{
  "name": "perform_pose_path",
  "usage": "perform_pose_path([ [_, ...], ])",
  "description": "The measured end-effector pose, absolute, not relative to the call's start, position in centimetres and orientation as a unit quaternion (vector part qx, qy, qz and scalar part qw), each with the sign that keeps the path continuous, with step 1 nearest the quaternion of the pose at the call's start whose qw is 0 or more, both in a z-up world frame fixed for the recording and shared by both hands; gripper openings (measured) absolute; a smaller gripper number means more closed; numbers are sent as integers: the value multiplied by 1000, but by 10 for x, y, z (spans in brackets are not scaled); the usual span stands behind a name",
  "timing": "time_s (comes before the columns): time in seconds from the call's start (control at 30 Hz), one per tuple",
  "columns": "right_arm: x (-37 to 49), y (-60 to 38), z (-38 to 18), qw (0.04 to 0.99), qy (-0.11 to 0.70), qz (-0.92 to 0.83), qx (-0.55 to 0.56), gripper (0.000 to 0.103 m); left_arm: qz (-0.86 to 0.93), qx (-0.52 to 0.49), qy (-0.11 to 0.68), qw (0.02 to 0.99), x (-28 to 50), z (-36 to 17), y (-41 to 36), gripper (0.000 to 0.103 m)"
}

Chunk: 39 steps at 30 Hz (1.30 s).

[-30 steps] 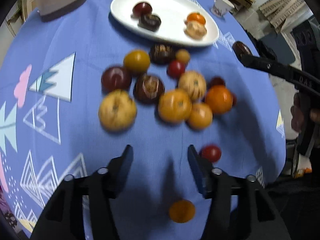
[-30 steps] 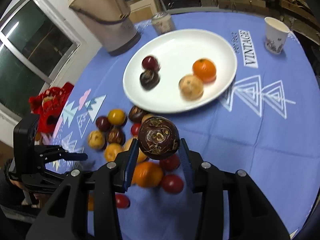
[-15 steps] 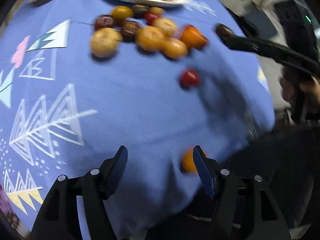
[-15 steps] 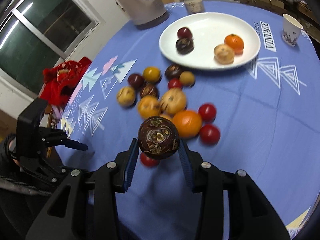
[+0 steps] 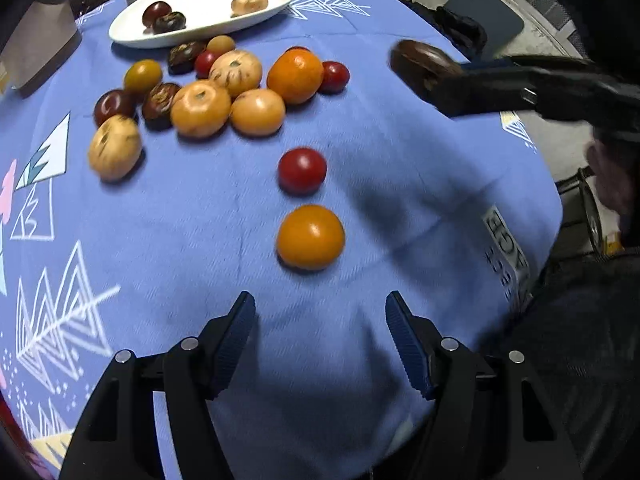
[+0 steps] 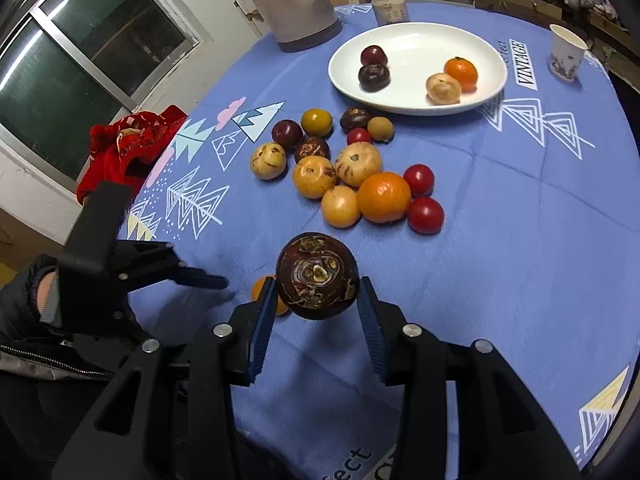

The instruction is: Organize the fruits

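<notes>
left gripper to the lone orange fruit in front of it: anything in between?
Nothing. In the left wrist view, only bare blue tablecloth lies between the open left gripper and the orange fruit. A red fruit sits just beyond it.

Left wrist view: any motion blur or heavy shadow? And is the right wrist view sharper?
Left wrist view: mild blur; the dark fruit in the right hand-held gripper is smeared, and broad soft shadows darken the blue tablecloth around the open left hand-held gripper. Right wrist view: sharper, with crisp skin markings on the dark fruit; strong fisheye curvature in both.
</notes>
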State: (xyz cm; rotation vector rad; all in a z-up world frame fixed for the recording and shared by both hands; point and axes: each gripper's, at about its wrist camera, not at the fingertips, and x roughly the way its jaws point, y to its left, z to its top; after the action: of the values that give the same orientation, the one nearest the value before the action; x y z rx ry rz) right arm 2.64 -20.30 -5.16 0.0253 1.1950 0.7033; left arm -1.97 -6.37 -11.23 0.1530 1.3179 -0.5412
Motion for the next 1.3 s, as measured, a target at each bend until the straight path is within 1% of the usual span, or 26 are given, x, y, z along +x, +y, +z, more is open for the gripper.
perform_pose_path([
  [0.17,18,-220,-50,775,550,311,16,40,-224,74,601,764,-6,-129,-80,67],
  [0.23,14,-229,-50,777,551,304,21,40,-214,66,602,766,1,-132,-82,64],
  [0.3,11,-238,-49,780,550,297,24,40,-209,58,601,769,7,-133,-86,63],
  [0.33,10,-241,-49,781,551,294,25,40,-207,59,600,770,9,-134,-90,58],
  [0.4,9,-248,-50,782,551,289,28,40,-206,65,596,774,11,-134,-99,37],
  [0.5,9,-257,-52,782,553,285,33,40,-197,77,593,777,14,-137,-112,38],
  [0.63,13,-259,-58,777,557,290,37,40,-186,62,602,774,14,-136,-115,38],
  [0.73,19,-255,-61,775,557,298,37,40,-174,50,595,783,11,-122,-98,38],
  [0.9,45,-242,-60,776,549,308,36,40,-151,20,570,808,28,-90,-74,38],
  [1.0,71,-231,-52,784,535,314,34,40,-146,8,553,821,53,-71,-64,38],
  [1.17,133,-209,-36,807,503,306,46,40,-155,3,522,839,122,-45,-65,38],
  [1.3,181,-190,-47,812,506,288,48,40,-153,-7,525,837,181,-47,-69,38],
])
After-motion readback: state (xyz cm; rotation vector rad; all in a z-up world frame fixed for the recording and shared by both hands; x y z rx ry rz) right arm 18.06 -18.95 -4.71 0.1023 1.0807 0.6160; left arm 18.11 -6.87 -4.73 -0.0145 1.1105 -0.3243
